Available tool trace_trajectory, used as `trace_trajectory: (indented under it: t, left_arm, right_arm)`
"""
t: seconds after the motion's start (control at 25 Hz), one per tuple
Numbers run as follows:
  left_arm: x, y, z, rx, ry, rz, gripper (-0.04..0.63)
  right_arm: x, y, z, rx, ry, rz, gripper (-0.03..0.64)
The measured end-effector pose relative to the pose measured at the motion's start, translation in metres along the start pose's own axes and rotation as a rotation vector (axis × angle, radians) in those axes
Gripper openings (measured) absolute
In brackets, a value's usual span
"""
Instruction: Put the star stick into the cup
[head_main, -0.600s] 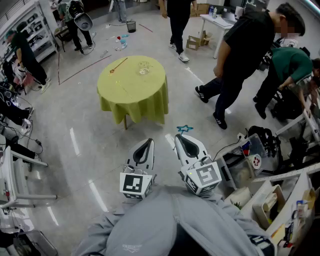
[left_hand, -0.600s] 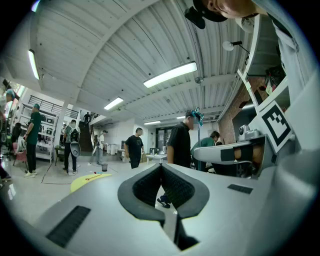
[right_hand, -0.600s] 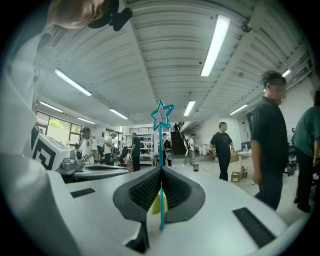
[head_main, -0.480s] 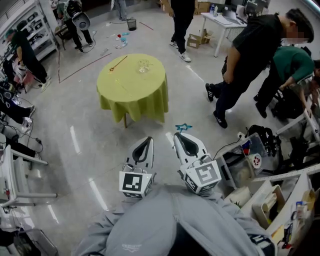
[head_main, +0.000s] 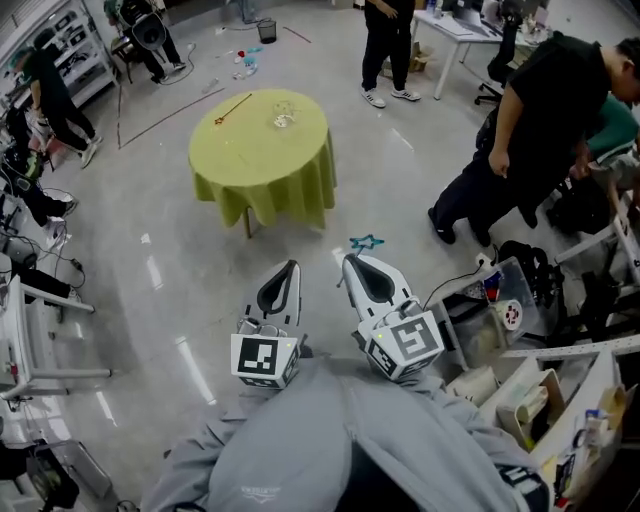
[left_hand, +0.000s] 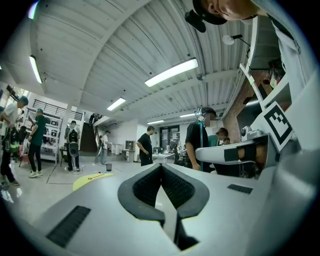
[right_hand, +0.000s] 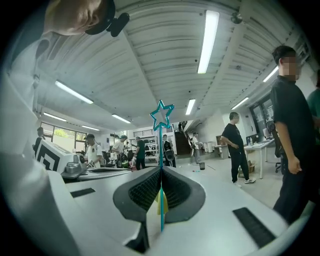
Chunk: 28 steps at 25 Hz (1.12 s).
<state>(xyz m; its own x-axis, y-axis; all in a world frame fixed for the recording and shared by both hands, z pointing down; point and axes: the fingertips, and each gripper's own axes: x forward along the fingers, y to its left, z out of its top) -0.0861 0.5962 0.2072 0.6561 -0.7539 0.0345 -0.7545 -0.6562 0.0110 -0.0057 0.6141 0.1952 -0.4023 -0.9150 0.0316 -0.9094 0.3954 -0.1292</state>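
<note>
My right gripper (head_main: 351, 259) is shut on a thin blue star stick; its star (head_main: 366, 243) pokes out past the tips over the floor. In the right gripper view the stick (right_hand: 161, 202) runs between the closed pads, with the star (right_hand: 162, 115) above them. My left gripper (head_main: 291, 266) hangs beside it, shut and empty, its jaws (left_hand: 161, 166) meeting with nothing between them. Far ahead stands a round table with a yellow-green cloth (head_main: 255, 165). On it are a clear glass cup (head_main: 285, 119) and another thin stick (head_main: 234, 108).
A person in black (head_main: 545, 130) stands to the right of the table, another (head_main: 388, 40) behind it. Crates and cables (head_main: 500, 310) crowd the floor at my right, with racks and chairs (head_main: 30, 200) along the left. Grey floor lies between me and the table.
The person in black has stepped further right. The table sits a little higher in the head view. Both grippers keep their pose, the right one still holding the star stick.
</note>
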Motion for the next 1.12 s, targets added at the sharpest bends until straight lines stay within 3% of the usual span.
trace_trajectory:
  t: [0.52, 1.12]
  left_arm:
    - [0.040, 0.037, -0.016, -0.028, 0.017, 0.022, 0.017]
    - [0.182, 0.170, -0.012, -0.045, 0.016, -0.071, 0.017]
  right_arm:
    - [0.039, -0.030, -0.013, 0.011, 0.019, -0.014, 0.035]
    - [0.231, -0.089, -0.010, 0.005, 0.047, -0.034, 0.034]
